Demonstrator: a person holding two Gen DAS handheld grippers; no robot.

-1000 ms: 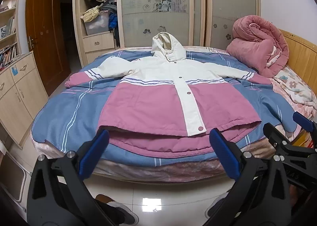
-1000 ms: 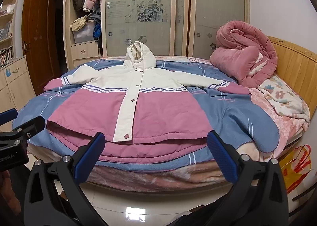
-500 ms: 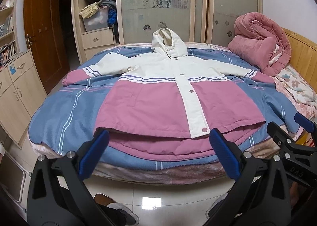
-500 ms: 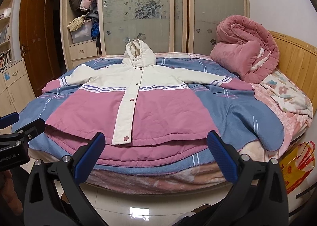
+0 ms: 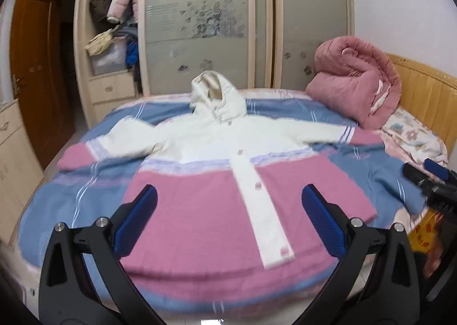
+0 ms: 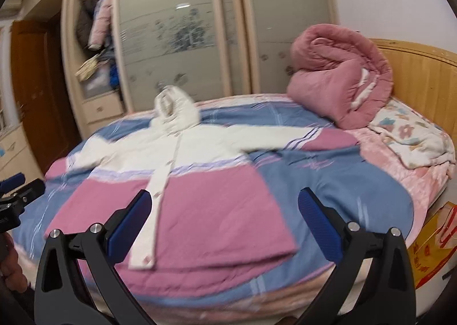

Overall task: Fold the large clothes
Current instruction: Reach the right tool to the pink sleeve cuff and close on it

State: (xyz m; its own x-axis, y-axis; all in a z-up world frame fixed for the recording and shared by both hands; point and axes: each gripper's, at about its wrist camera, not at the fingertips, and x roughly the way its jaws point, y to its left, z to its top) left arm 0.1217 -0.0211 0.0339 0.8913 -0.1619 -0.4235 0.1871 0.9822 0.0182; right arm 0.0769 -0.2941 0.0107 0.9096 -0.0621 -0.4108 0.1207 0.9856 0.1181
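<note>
Item: hooded jacket (image 5: 217, 182), pink and white, spread flat, front up, on the bed (image 5: 71, 191), hem nearest. Left gripper (image 5: 228, 219) and right gripper (image 6: 224, 222): jaws wide apart, empty, above the hem. Handling advice: pinch a sleeve cuff, fold inward squarely.

Across the middle of the frame the blue bedspread (image 5: 71, 196) lies flat and open around the spread jacket (image 5: 217, 211), free at left and lower right. At upper right a rolled pink quilt (image 6: 340, 76) and wooden headboard (image 6: 422, 76) block that corner; the wardrobe (image 5: 200, 19) walls off the top.
</note>
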